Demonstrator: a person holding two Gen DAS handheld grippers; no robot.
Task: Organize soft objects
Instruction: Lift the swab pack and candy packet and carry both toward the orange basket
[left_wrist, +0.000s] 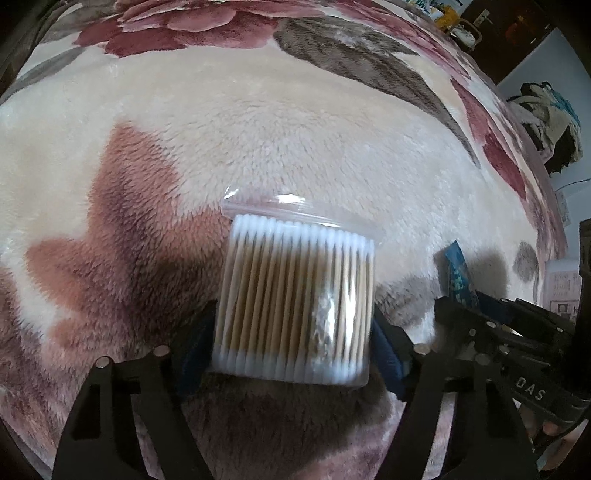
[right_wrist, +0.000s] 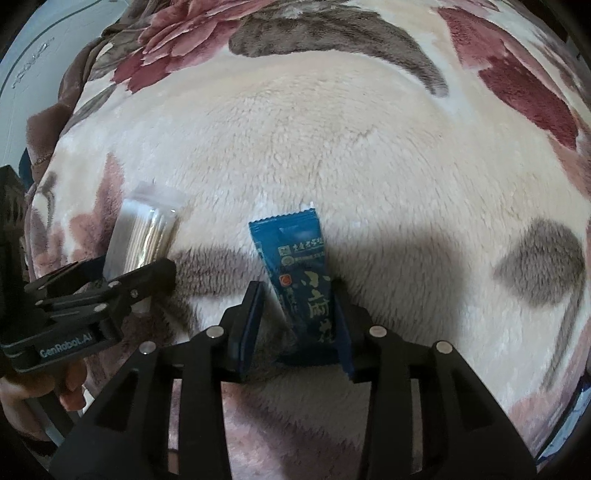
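Note:
A clear zip bag of wooden cotton swabs stands between the fingers of my left gripper, whose blue pads press on both its sides, so the gripper is shut on it. In the right wrist view the same bag rises above the left gripper at the left. A blue sachet with printed characters lies on the blanket between the fingers of my right gripper. It leans on the right pad and a gap shows at the left pad, so that gripper is open. In the left wrist view the sachet and right gripper sit at the right.
Everything rests on a plush cream blanket with red flowers and grey leaves. A heap of clothes and some papers lie beyond its right edge. A person's hand holds the left gripper's handle.

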